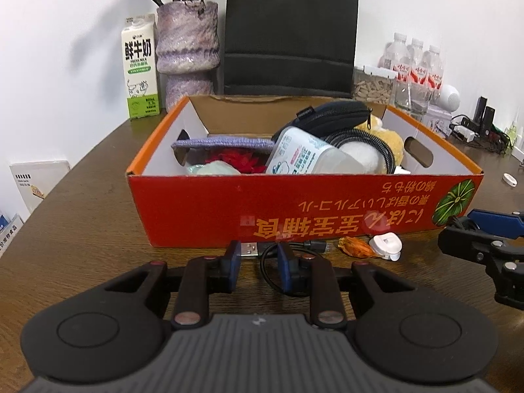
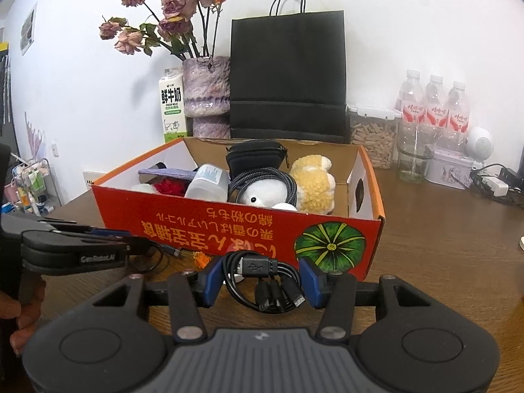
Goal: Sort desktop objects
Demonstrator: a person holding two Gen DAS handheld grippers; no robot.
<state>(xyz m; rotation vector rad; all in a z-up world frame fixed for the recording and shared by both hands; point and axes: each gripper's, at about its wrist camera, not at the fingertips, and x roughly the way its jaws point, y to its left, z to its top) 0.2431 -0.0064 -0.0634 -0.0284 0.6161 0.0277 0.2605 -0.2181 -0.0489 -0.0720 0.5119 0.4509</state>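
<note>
We found the coiled black multi-plug USB cable lying between the parted, blue-padded jaws of the right gripper, untouched. The left gripper stood likewise parted astride a second black USB cable, before the orange cardboard box.

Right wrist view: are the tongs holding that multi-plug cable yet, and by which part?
Not yet. The right tongs are open, blue pads either side of the coiled black multi-plug USB cable without touching it. The left tongs are also open, holding nothing.

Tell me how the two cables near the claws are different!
The multi-plug cable ends in several small plugs and lies between the right claw's open fingers. The thin cable shows one silver USB plug and lies by the left claw. Both are black, coiled, and lie on the table in front of the orange box.
</note>
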